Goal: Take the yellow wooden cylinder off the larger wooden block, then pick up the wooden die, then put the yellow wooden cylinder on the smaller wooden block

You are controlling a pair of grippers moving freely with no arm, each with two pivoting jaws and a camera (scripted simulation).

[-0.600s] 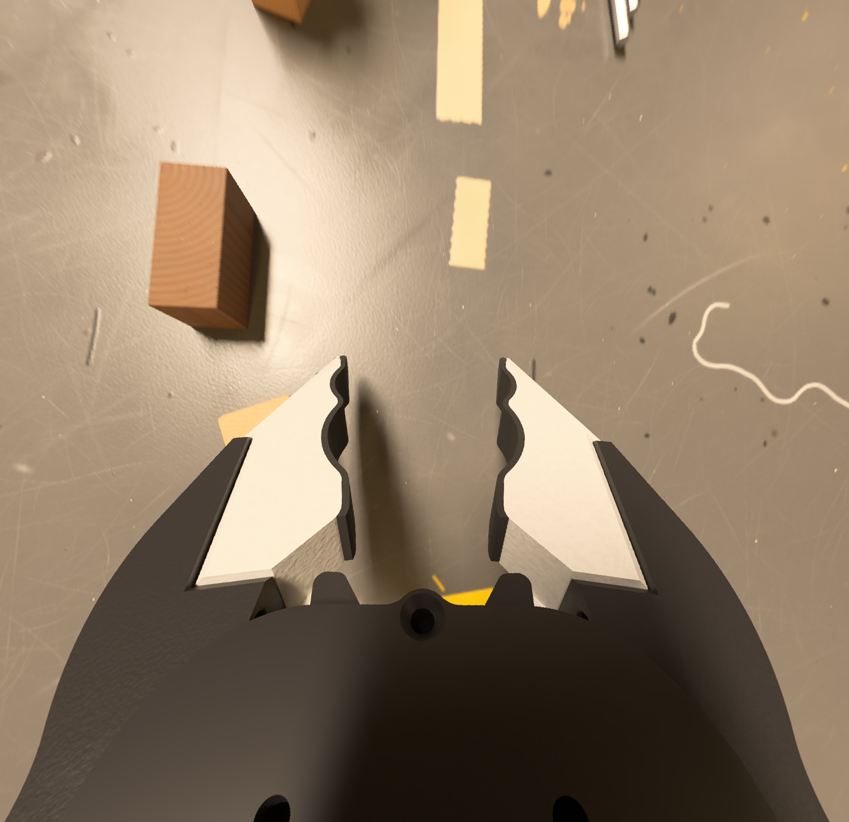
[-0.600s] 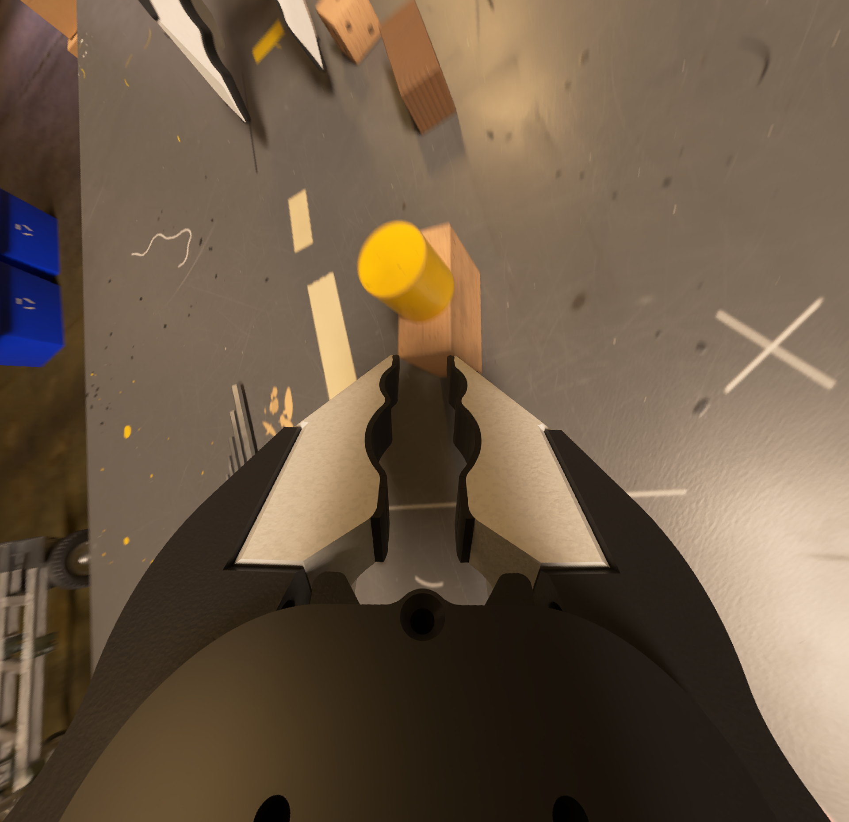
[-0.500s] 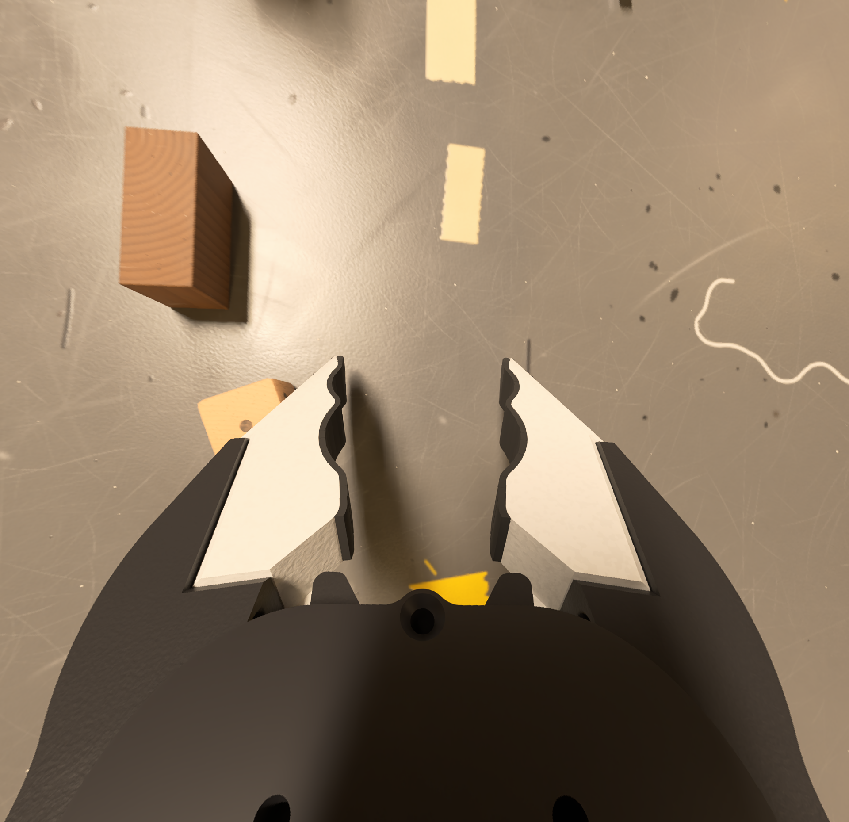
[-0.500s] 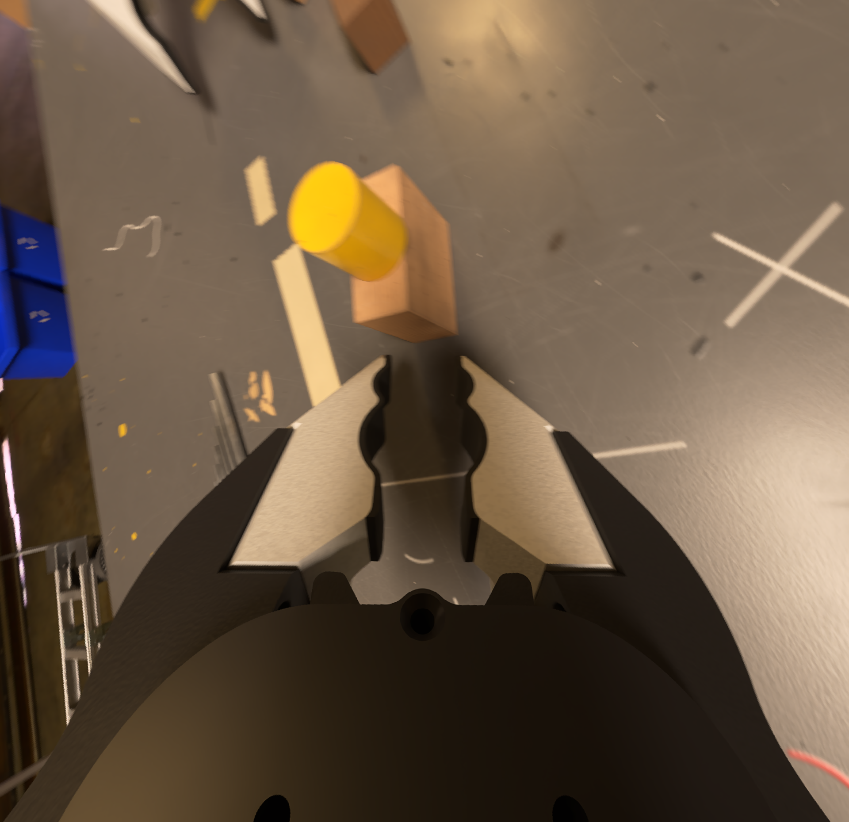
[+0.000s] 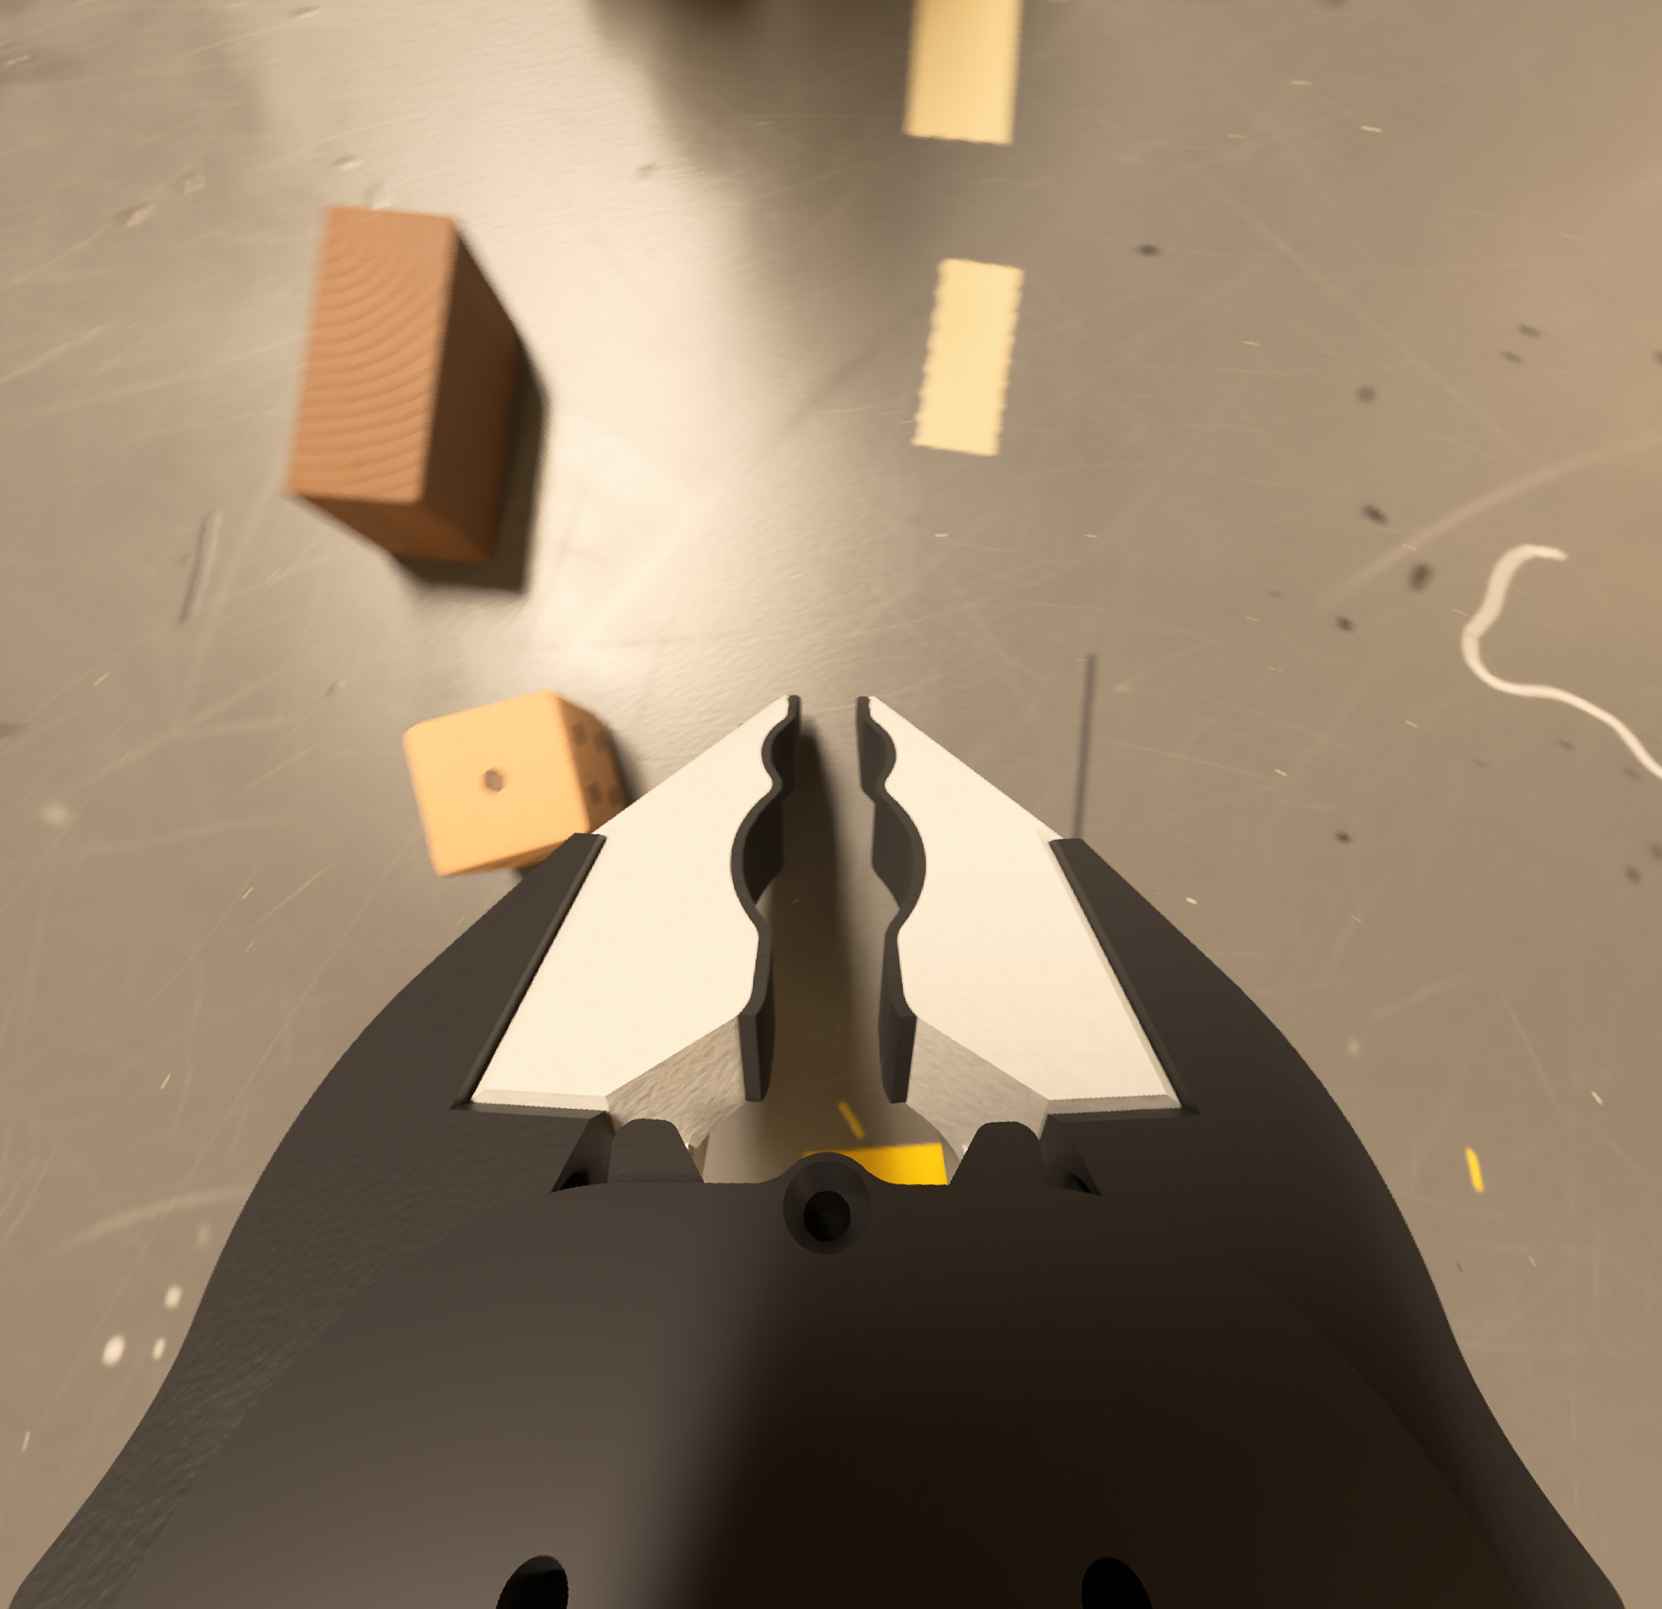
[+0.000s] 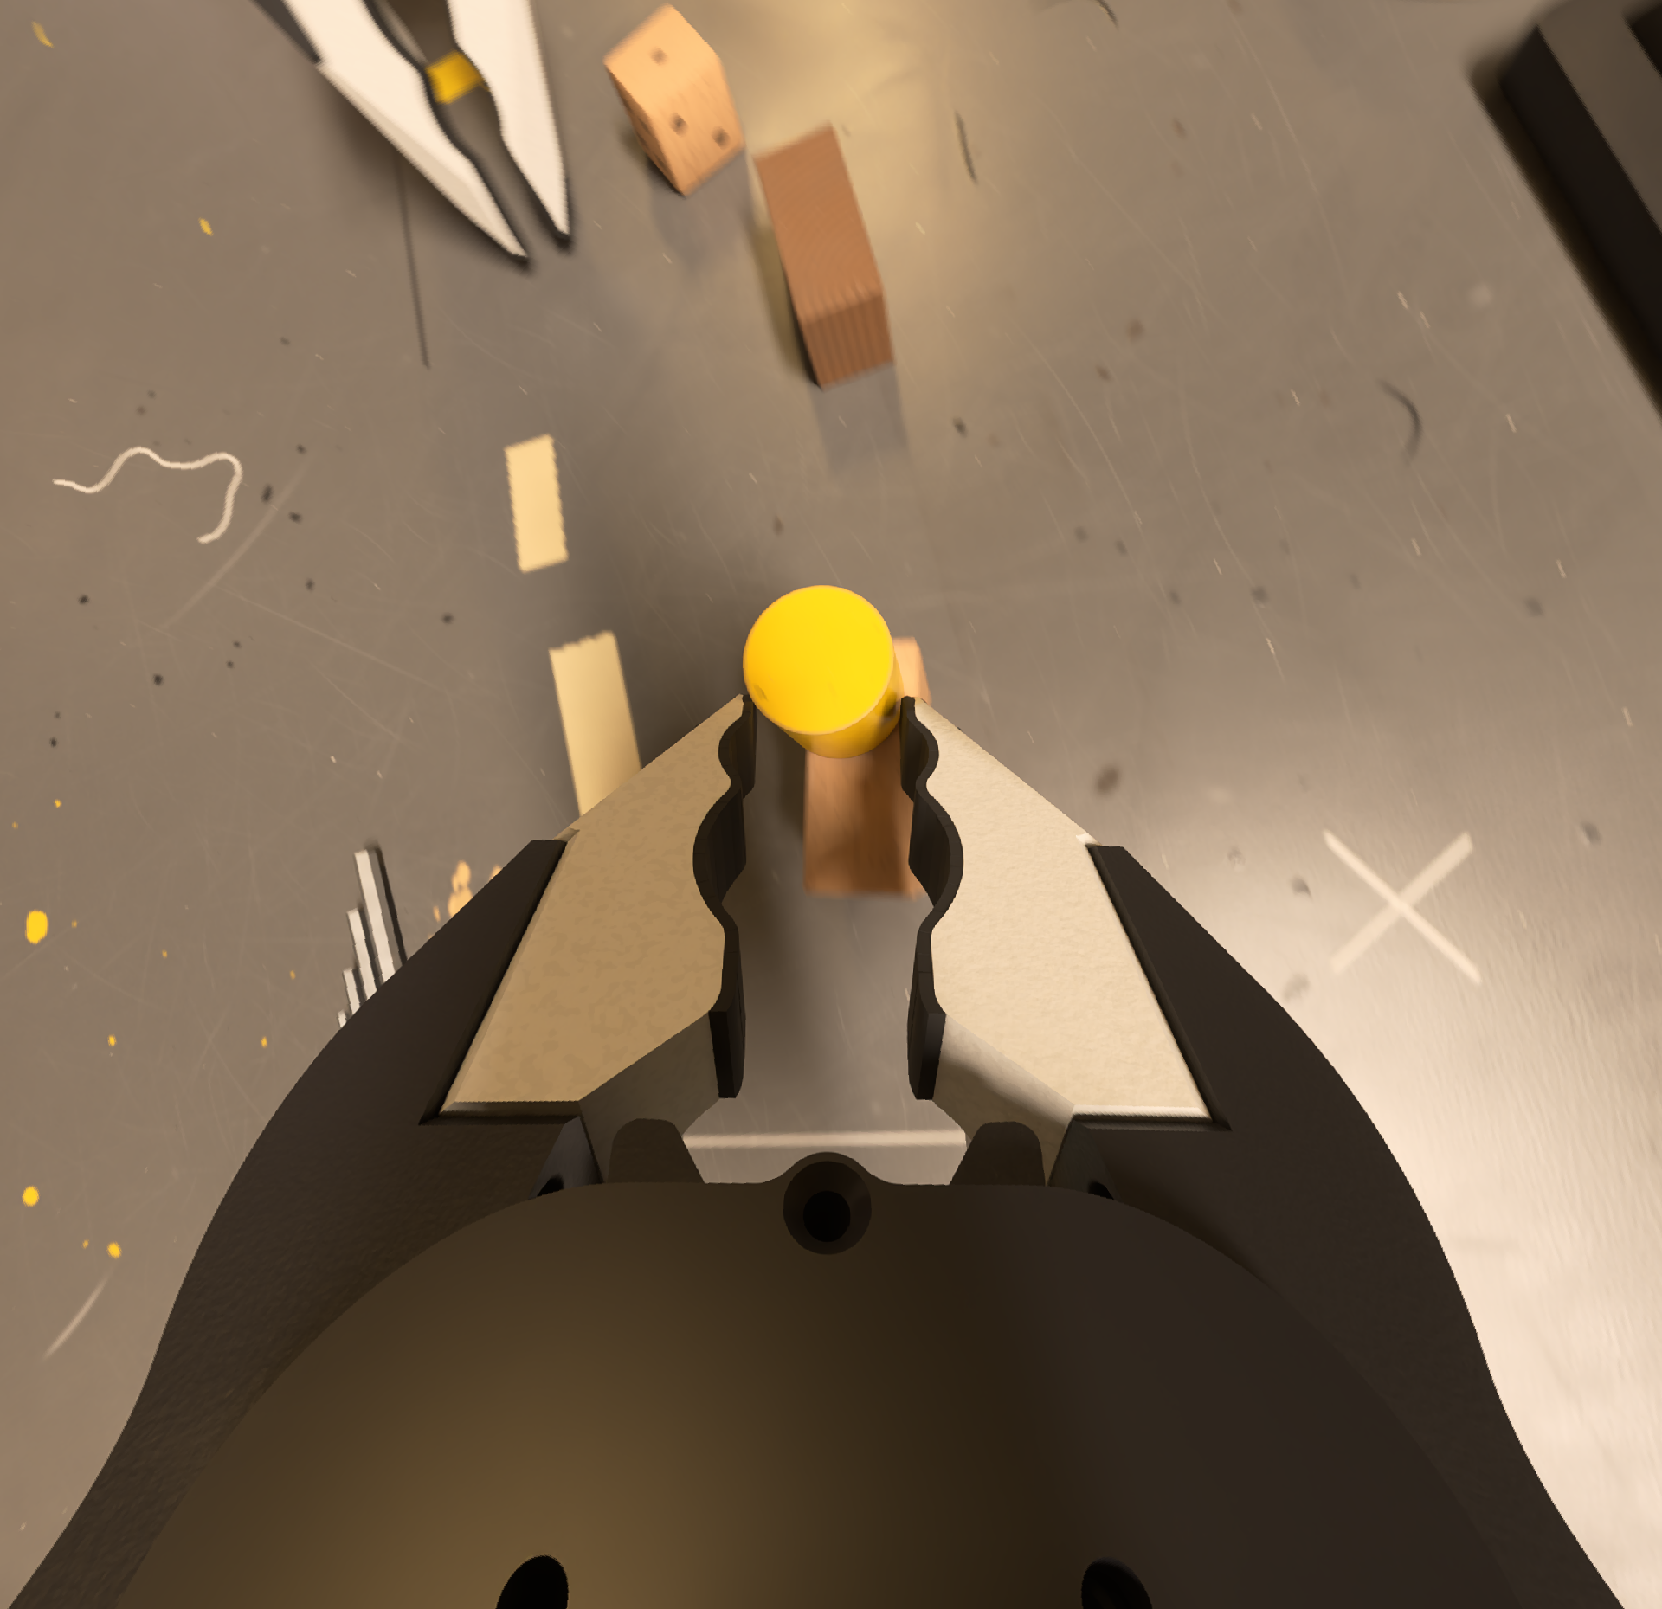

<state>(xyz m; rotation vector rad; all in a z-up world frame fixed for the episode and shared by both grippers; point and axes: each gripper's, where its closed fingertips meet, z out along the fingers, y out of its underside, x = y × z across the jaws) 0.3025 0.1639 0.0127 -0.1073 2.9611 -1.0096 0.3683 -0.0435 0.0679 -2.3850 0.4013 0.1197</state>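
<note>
Now the right gripper (image 6: 826, 712), fingers parted around the yellow wooden cylinder (image 6: 817, 667) atop the larger wooden block (image 6: 854, 824), should close squarely before lifting straight; left gripper (image 5: 826, 712) nearly closed, empty.

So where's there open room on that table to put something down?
Bare table lies right of the yellow cylinder, around the white cross, and between the tape strips and the squiggle. Crowded where the die, smaller block and left fingers cluster.
</note>
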